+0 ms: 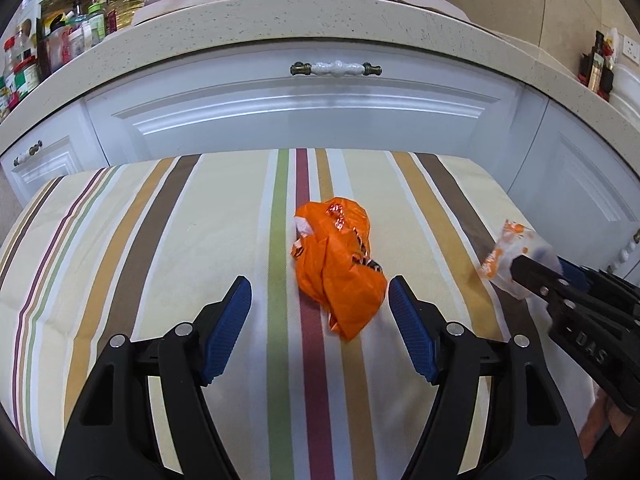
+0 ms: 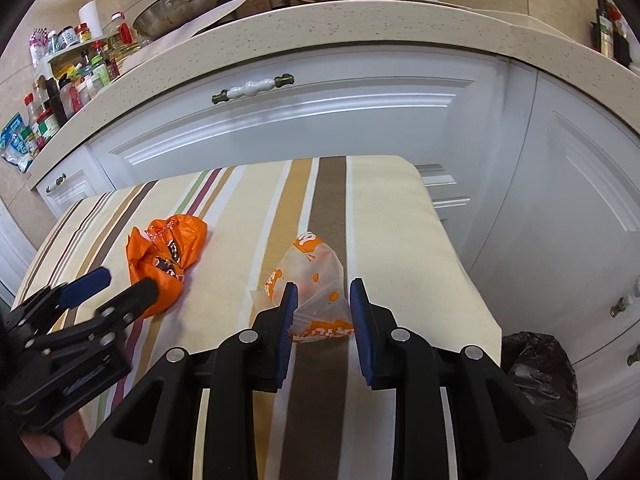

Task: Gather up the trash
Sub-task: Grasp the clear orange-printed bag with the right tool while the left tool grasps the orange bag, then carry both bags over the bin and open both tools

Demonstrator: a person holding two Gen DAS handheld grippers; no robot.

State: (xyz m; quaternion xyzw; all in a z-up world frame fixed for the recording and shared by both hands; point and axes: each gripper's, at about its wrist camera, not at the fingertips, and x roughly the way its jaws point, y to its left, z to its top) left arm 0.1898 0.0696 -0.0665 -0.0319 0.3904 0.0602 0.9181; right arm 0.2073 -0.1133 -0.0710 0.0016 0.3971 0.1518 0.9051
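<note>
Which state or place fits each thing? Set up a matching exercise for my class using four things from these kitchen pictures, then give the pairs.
Things:
1. orange bag
2. clear wrapper
3. bin
4. pan

Places or states:
A. on the countertop
B. between the right gripper's fingers
C. on the floor beside the table
D. crumpled on the striped cloth, in front of the open left gripper

Pairs: 1-D, 2-B, 3-C, 4-A

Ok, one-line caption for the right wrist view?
Right tongs straddle a translucent wrapper on the striped cloth; left tongs reach the orange bag.

Striped cushion (image 1: 180, 240), white cabinets (image 1: 304, 112)
</note>
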